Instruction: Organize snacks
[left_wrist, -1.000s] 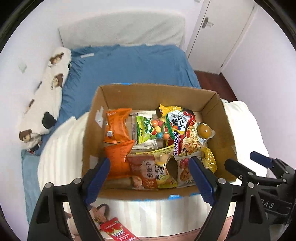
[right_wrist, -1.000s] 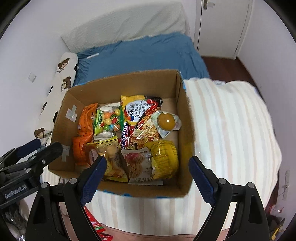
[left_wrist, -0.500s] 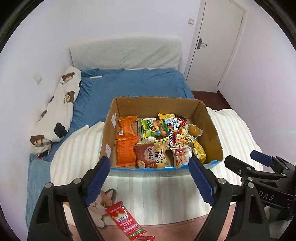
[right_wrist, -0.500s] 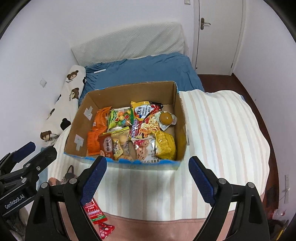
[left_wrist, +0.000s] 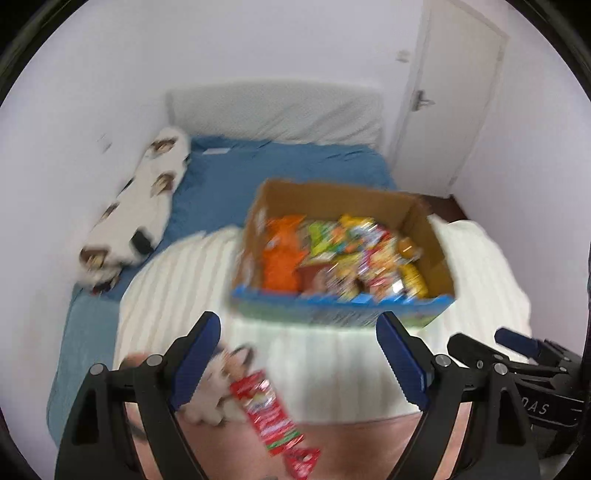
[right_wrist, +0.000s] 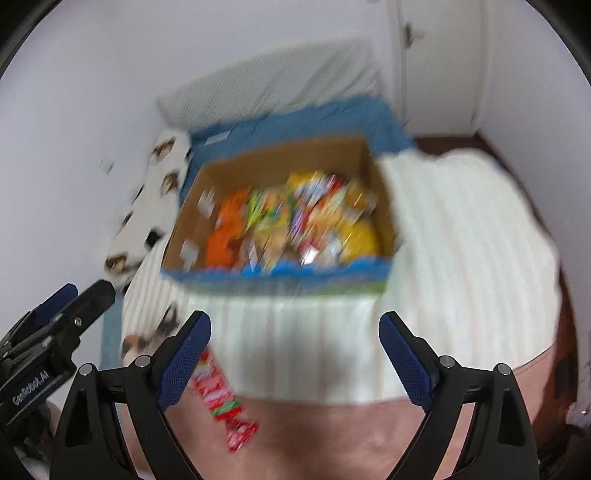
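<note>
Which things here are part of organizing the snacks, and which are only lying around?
For the job: cardboard box full of snacks, red snack packet outside it, left gripper, right gripper.

Lying about: bear pillow, blue sheet, striped blanket, door.

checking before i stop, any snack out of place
Yes: a red snack packet lies on the bed near the left claw, outside the cardboard box that holds the other snacks. Both claws are open.

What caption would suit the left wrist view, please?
Open left gripper above a red snack packet on the bed, snack-filled cardboard box beyond; motion-blurred.
</note>
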